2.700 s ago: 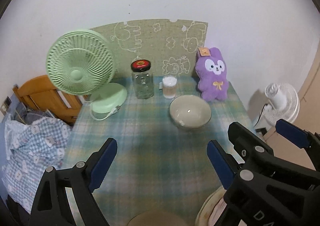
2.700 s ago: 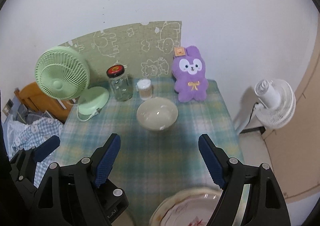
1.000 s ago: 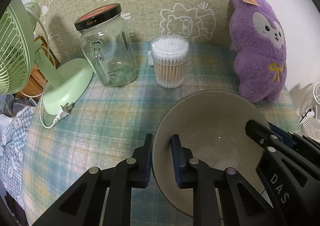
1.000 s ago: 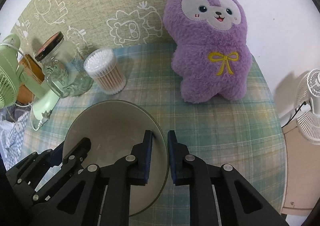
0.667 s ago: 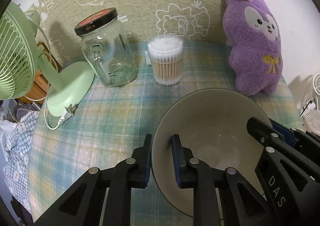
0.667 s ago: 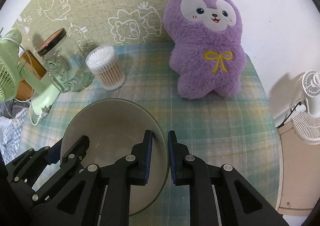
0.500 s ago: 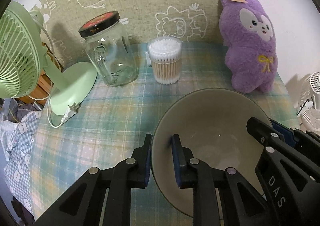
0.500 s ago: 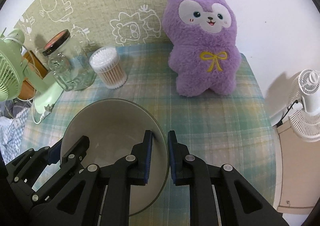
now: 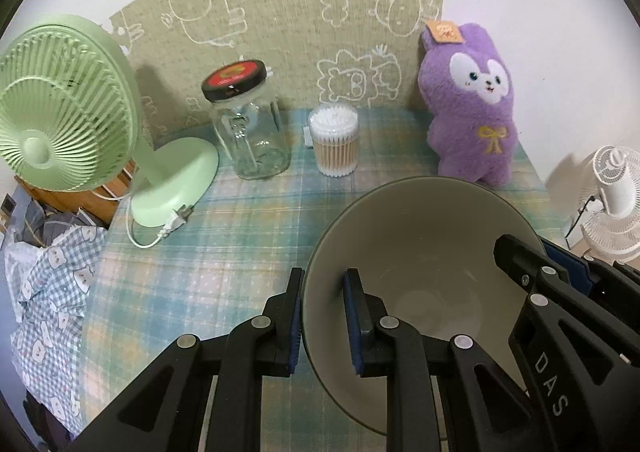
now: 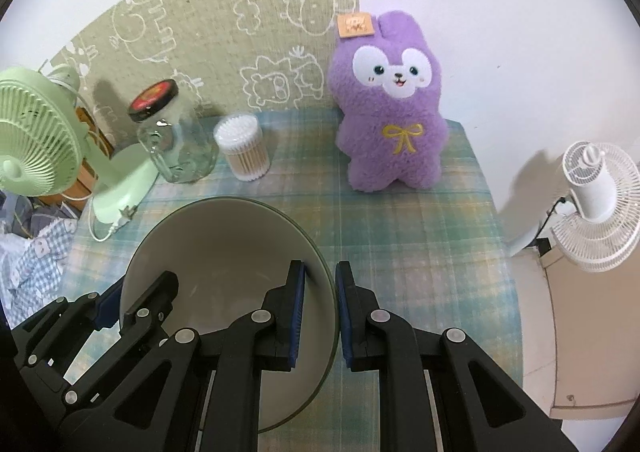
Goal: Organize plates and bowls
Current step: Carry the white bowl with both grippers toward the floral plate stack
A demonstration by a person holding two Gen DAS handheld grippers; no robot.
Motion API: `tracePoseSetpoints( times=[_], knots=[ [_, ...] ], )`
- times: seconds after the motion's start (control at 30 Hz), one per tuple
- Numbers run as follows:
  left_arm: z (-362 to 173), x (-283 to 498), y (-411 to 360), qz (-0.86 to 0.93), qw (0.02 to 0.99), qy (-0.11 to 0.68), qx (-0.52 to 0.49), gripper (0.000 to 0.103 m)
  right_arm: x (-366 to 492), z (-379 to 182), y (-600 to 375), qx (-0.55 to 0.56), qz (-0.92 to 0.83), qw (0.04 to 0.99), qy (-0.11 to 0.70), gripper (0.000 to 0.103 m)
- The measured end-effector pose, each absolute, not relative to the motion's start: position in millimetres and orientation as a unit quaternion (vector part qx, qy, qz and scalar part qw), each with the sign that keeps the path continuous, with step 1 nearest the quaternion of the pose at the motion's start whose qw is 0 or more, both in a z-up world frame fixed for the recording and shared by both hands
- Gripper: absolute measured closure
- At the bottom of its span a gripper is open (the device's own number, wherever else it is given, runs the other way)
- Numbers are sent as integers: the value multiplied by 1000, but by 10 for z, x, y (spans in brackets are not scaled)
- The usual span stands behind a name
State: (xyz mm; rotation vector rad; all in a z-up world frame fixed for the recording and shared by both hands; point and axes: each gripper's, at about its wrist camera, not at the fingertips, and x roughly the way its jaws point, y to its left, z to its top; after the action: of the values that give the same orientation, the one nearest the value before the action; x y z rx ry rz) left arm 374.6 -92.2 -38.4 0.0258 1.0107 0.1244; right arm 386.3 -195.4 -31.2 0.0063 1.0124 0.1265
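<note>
Bowl (image 9: 424,252), beige inside with a dark rim, is seen low and right of centre in the left wrist view and low and left of centre in the right wrist view, held above the checked tablecloth (image 9: 224,252). Its left rim is clamped by the left gripper (image 9: 320,316), one blue pad outside the wall and one inside; its right rim is clamped likewise by the right gripper (image 10: 319,304), so both claws are closed on the bowl. Each gripper is also seen by the other camera, at the far rim. Beyond the bowl, toward the top of both frames, a row of things is lined up against the patterned wall mat (image 9: 304,24): a green desk fan (image 9: 60,112) at the left edge, its plug and cord lying on the cloth, a glass jar (image 9: 252,132) with a black and red lid, a clear tub of cotton swabs (image 9: 335,144), and a purple plush toy (image 9: 472,108) at the upper right. None of them is touched by the bowl. A white floor fan (image 10: 592,192) is seen off the table at the right edge, and checked fabric (image 9: 48,292) with a bear print at the lower left.
</note>
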Motion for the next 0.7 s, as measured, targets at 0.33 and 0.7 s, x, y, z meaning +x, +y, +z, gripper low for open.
tracePoseSetpoints(
  times=[0.33, 0.7],
  knots=[
    [-18, 3291, -884, 45, 884, 466, 12, 86, 3353, 103, -1879, 1, 44, 884, 466, 84],
    [265, 2693, -653, 30, 894, 447, 15, 86, 2707, 397, -1681, 4, 29, 893, 449, 84]
  ],
)
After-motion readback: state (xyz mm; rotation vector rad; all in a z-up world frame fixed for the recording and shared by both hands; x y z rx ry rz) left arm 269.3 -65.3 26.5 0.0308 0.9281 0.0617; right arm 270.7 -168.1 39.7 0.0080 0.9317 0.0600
